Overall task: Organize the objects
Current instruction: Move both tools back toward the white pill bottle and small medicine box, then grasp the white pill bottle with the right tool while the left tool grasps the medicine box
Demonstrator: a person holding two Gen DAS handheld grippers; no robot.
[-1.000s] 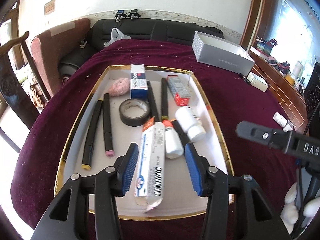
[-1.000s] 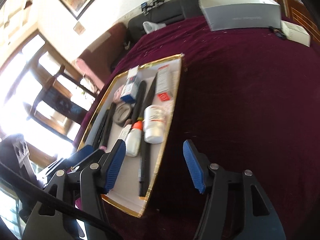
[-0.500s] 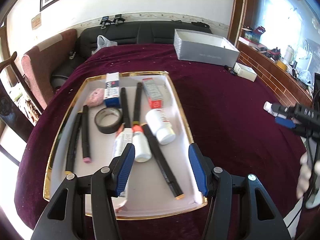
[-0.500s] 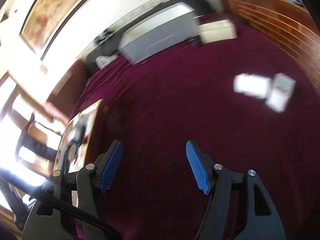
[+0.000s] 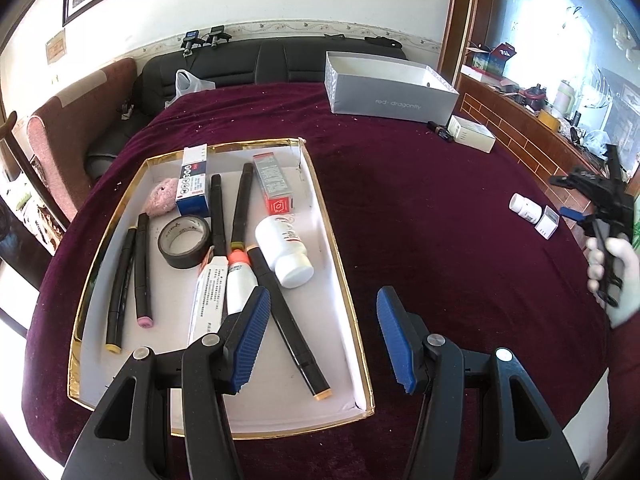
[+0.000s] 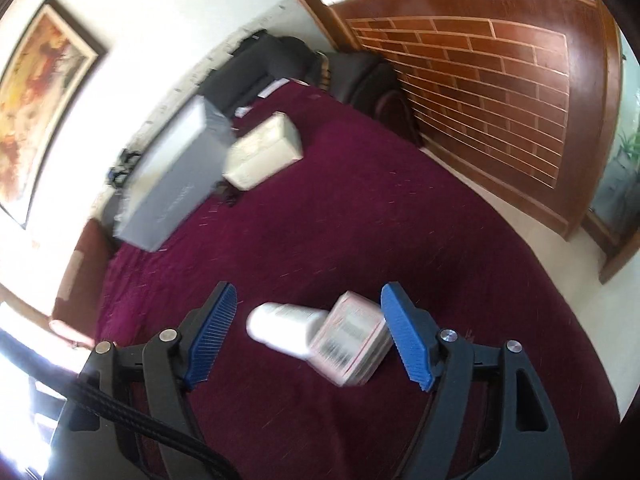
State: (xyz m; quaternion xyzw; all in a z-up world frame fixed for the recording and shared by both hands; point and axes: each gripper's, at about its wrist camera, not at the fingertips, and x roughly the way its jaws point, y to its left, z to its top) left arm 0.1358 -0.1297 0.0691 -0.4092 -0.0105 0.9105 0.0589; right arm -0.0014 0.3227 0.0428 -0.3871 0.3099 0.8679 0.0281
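A white tray with a gold rim [image 5: 338, 264] lies on the maroon cloth. It holds several markers, a black tape roll [image 5: 184, 242], a white bottle [image 5: 286, 254], a glue bottle [image 5: 239, 276] and small boxes. My left gripper [image 5: 320, 300] hovers open over the tray's front right rim, with nothing between its fingers. Far right, a gloved hand [image 5: 616, 272] holds my right gripper [image 5: 576, 204] by a small white bottle [image 5: 525, 208] and a small box [image 5: 548, 222]. In the right wrist view that bottle [image 6: 282, 326] and box [image 6: 352, 340] lie between the opening jaws of the right gripper [image 6: 308, 292], ungripped.
A grey open shoe box [image 5: 390, 88] and a white carton [image 5: 470, 133] stand at the far side of the cloth. A black sofa [image 5: 248, 64] and a padded chair [image 5: 68, 120] lie behind. A brick-patterned wood panel [image 6: 500, 80] runs along the right edge.
The right gripper swung away from the tray to the small bottle and box at the right, rolling and widening its jaws. The left gripper drifted right, off the long tube box.
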